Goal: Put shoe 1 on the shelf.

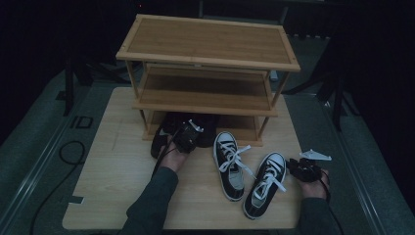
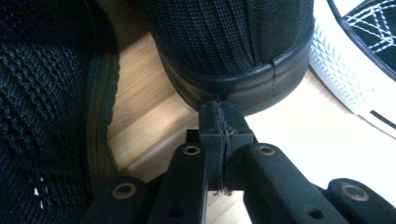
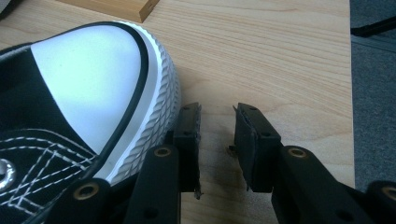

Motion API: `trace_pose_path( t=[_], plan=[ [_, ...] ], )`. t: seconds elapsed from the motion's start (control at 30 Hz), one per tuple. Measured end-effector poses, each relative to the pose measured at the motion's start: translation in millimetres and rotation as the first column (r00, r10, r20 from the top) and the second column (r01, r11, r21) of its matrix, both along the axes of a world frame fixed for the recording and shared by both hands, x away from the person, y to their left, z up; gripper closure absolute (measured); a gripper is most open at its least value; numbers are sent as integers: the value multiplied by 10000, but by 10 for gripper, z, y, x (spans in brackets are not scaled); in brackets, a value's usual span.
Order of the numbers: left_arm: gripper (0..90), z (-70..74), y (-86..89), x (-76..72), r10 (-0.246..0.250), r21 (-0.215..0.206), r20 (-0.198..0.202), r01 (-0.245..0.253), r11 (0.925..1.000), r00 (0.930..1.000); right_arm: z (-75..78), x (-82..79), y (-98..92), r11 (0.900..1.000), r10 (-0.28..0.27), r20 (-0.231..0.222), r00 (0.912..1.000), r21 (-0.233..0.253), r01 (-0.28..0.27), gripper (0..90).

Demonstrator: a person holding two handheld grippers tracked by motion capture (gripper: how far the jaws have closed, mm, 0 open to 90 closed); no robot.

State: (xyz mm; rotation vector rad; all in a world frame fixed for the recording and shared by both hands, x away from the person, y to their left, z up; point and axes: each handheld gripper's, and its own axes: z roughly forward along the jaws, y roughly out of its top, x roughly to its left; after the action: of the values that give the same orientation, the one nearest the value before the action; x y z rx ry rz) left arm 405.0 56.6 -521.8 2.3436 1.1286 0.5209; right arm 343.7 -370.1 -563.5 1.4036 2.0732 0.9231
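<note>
Mid-stowing of shoes on the rack [image 1: 205, 103]: left claw [image 2: 218, 122] pressed together, empty, nudging the heel of a black shoe [image 2: 233, 51] at the bottom shelf — right claw [image 3: 217, 135] spread, just beside the toe cap of a black-and-white sneaker [image 3: 88, 88] on the tabletop [image 3: 280, 56]. Next, probably — pushing the black shoe fully in, then pinching the sneaker's rim for lifting.

A rack [image 1: 208, 58] stands at the bench's [image 1: 112, 166] far side; two shoes [image 1: 183, 132] lie under it, two sneakers [image 1: 230, 164] before it.

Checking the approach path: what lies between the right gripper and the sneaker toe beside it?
Nothing; in the right gripper view the right gripper sits against the sneaker toe.
</note>
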Motion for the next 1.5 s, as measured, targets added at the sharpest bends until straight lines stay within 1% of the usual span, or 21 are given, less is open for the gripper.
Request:
trace_pose_path(
  t=[0.03, 0.1, 0.2, 0.3, 0.37, 0.43, 0.5, 0.53, 0.57, 0.7, 0.9, 1.0, 1.07, 1.13, 1.2, 1.33, 1.37, 1.43, 1.5],
  plan=[
    [864, -3, 0, -17, -31, 19, -41, 31, 10000, 10000, 0, 0, 0, 10000, 0, -1, 10000, 0, 0, 707],
    [862, -1, 1, -77, -100, 185, 12, 100, 9998, 9999, 0, 0, 0, 10000, 0, 1, 10000, 1, 0, 707],
    [862, 13, 66, -175, -217, 156, 28, 217, 9996, 9998, 0, 0, 0, 10000, -1, -2, 10000, 3, 1, 707],
    [861, 36, 180, -250, -172, 53, 61, 172, 9998, 9998, 0, 0, 0, 10000, -1, -1, 10000, 0, 1, 707],
    [854, 51, 262, -291, -114, -159, 85, 116, 9998, 9999, 0, -1, 1, 10000, -1, 0, 10000, -7, 1, 707],
    [847, 68, 342, -335, -61, -283, 83, 63, 9996, 9999, 0, -1, 1, 10000, -2, 0, 10000, -10, 2, 707],
    [840, 79, 405, -385, -38, -316, 133, 42, 9995, 9999, 0, -1, 1, 10000, 0, 0, 10000, -11, 0, 707],
    [837, 79, 405, -385, -38, -316, 133, 42, 9995, 9999, 0, -1, 1, 10000, 0, 0, 10000, -11, 0, 707],
    [837, 94, 479, -449, -30, -424, 121, 35, 9991, 9999, 0, -1, 1, 10000, -1, 0, 10000, -8, 1, 707],
    [830, 107, 611, -582, -40, -464, 162, 47, 9989, 9999, 0, 0, 0, 10000, 1, 2, 10000, -3, -1, 707],
    [827, 83, 849, -736, 277, -505, 72, -273, 9984, 9996, 0, -1, 1, 10000, -1, 1, 10000, -8, 1, 708],
    [829, 63, 962, -785, 438, -589, 0, -437, 9973, 9990, 0, -1, 1, 10000, 0, 1, 10000, -10, 0, 707],
    [829, 50, 1021, -816, 541, -500, -45, -543, 9973, 9985, 0, -1, 1, 10000, 0, 0, 10000, -8, 0, 707],
    [829, 36, 1073, -837, 655, -539, -94, -660, 9964, 9978, -1, 0, -1, 10000, 10, 11, 10000, -18, -10, 707],
    [830, 18, 1116, -845, 738, -477, -153, -744, 9961, 9972, -1, 0, -1, 10000, 12, 10, 10000, -11, -12, 707],
    [830, -24, 1160, -846, 842, -404, -289, -853, 9955, 9960, -1, 0, -1, 10000, 12, 11, 10000, -14, -12, 707],
    [830, -60, 1179, -847, 870, -311, -386, -883, 9956, 9955, -1, 0, -1, 10000, 12, 11, 10000, -13, -12, 707],
    [830, -90, 1195, -840, 949, -360, -498, -967, 9947, 9942, -1, 0, -1, 10000, 12, 13, 10000, -19, -12, 707],
    [830, -127, 1199, -831, 1007, -286, -611, -1026, 9943, 9930, -1, 0, -1, 10000, 13, 14, 10000, -18, -13, 707]
  ],
)
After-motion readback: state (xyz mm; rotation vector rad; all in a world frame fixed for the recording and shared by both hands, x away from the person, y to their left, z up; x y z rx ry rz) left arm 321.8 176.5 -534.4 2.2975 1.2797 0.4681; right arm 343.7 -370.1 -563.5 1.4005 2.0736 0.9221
